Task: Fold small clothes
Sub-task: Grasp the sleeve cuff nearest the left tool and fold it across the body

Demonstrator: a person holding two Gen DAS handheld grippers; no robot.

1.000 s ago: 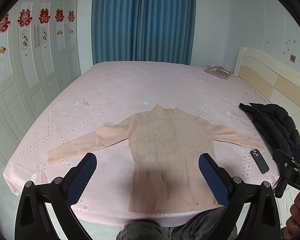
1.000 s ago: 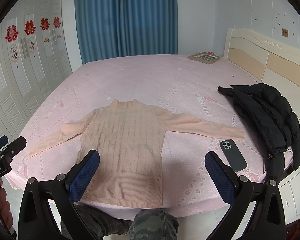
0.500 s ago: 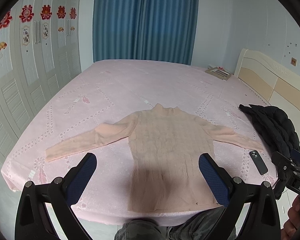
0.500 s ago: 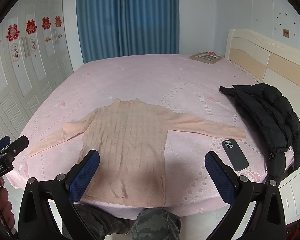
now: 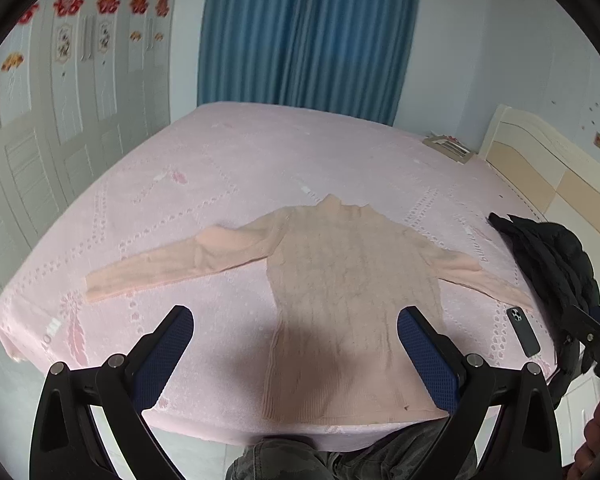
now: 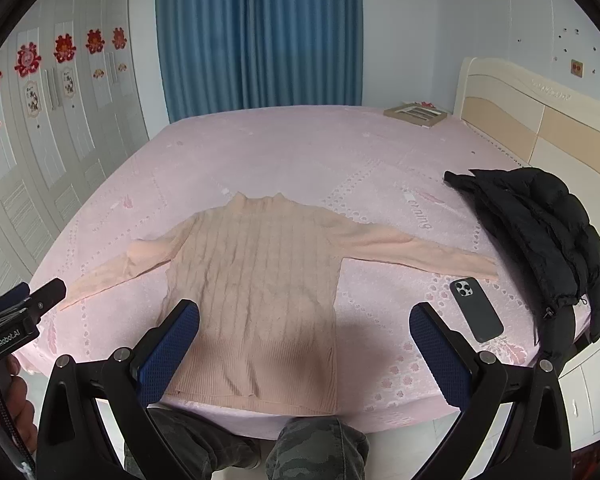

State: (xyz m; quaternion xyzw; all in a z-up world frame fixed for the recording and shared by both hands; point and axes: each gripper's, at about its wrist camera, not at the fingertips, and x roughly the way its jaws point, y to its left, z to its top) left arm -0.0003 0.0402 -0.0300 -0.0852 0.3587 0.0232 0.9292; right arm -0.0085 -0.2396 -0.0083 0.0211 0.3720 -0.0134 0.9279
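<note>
A peach ribbed sweater (image 5: 348, 288) (image 6: 260, 280) lies flat on the pink bed, collar away from me, both sleeves spread out sideways, hem at the near bed edge. My left gripper (image 5: 296, 356) hangs open above the near edge, over the hem's left part, holding nothing. My right gripper (image 6: 304, 344) is open too, above the sweater's lower body, well clear of the cloth. Each view shows the other gripper at its side edge: the left gripper (image 6: 20, 312) and the right gripper (image 5: 592, 340).
A dark phone (image 6: 476, 308) (image 5: 523, 332) lies by the right sleeve's cuff. A black padded jacket (image 6: 540, 232) (image 5: 548, 256) is heaped at the bed's right edge near the headboard (image 6: 540, 112). A flat box (image 6: 416, 114) sits far back. A person's camouflage-trousered knees (image 6: 320, 448) touch the near edge.
Both grippers have drawn back and risen a little, so the sweater looks smaller and more of the bed's near edge shows. The left view has tilted. The sweater has not moved.
</note>
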